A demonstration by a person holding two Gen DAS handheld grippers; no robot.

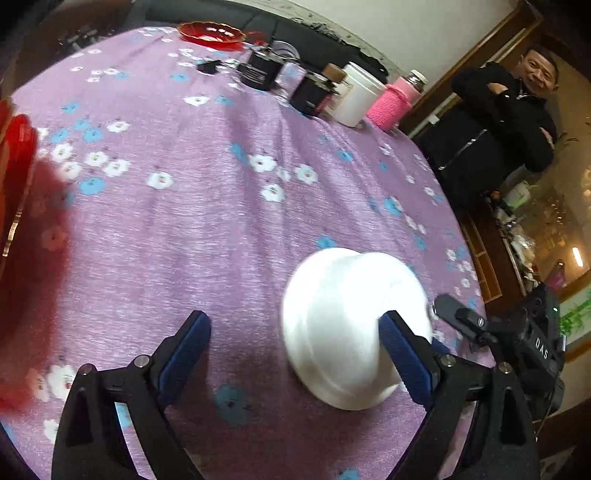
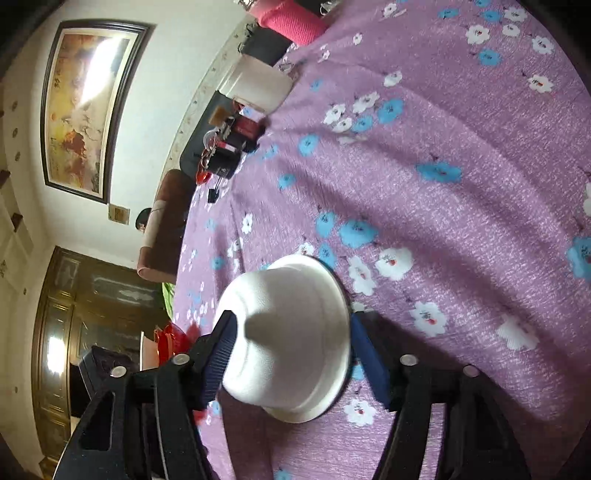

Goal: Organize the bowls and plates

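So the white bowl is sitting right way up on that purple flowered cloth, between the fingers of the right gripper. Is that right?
Not quite. The white bowl is upside down, its base facing up and its rim toward the purple flowered cloth. The right wrist view shows this. The rest holds: it sits between the fingers of the right gripper.

Bowl upside down on the tablecloth, near table edge. In the left wrist view it sits between the left gripper fingers, hard against the right-hand one; right gripper comes in just beyond it from the right. In the right wrist view the bowl lies between the right gripper fingers. At the far table edge a row: dish, two canisters, tub, wrapped bottle rightmost. Plates at left edge. Person stands beyond the table, right of the row.
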